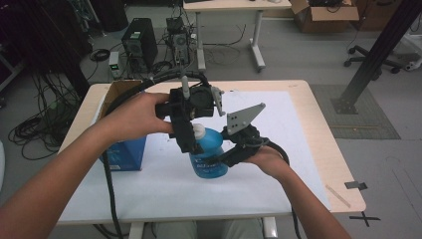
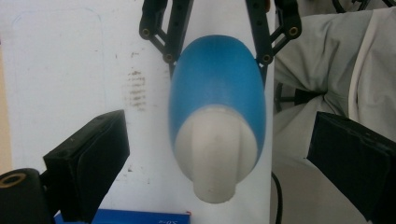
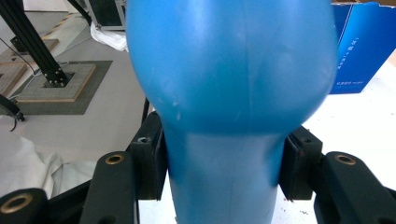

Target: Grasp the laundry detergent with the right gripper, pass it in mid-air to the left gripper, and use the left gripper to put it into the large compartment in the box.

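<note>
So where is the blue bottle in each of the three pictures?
High view: the blue bottle is at the middle, over the white sheet, between the two grippers.
Left gripper view: it is at the centre, its white cap towards the camera, between the open jaws.
Right gripper view: its blue body spreads across the middle, squeezed low down by both jaws.
Shared landmark: the blue box, at the bottom edge in the left gripper view and top right in the right gripper view.

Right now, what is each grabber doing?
Left gripper: open, jaws either side of the bottle's white cap.
Right gripper: shut on the blue bottle.
</note>
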{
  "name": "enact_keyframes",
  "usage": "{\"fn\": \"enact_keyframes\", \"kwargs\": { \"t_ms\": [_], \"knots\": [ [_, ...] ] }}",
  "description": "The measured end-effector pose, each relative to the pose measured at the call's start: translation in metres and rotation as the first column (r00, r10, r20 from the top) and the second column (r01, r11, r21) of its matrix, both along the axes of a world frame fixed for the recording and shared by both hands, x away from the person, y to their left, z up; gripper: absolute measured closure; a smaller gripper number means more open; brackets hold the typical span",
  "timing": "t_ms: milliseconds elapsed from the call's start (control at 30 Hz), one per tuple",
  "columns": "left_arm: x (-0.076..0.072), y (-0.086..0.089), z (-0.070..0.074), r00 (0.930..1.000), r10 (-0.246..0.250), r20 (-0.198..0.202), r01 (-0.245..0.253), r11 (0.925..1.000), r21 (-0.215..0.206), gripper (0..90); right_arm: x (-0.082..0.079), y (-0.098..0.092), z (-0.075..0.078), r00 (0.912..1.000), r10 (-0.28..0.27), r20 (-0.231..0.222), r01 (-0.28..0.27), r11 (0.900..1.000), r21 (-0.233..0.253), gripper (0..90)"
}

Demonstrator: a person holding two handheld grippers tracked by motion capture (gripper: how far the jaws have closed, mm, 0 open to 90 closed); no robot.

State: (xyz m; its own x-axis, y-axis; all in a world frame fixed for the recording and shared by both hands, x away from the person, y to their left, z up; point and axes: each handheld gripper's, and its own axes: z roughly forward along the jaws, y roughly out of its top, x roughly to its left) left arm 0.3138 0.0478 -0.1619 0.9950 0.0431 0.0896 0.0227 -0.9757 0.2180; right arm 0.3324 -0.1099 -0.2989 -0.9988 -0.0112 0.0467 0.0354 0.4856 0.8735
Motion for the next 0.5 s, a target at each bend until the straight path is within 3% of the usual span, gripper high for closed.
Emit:
{"fn": "enact_keyframes", "kwargs": {
  "t_ms": [500],
  "knots": [
    [0.005, -0.007, -0.019, 0.9999, -0.003, -0.012, 0.003, 1.0000, 0.007, 6.0, 0.000, -0.002, 0.002, 1.0000, -0.007, 0.001, 0.007, 1.000, -0.003, 44.5]
  ]
}}
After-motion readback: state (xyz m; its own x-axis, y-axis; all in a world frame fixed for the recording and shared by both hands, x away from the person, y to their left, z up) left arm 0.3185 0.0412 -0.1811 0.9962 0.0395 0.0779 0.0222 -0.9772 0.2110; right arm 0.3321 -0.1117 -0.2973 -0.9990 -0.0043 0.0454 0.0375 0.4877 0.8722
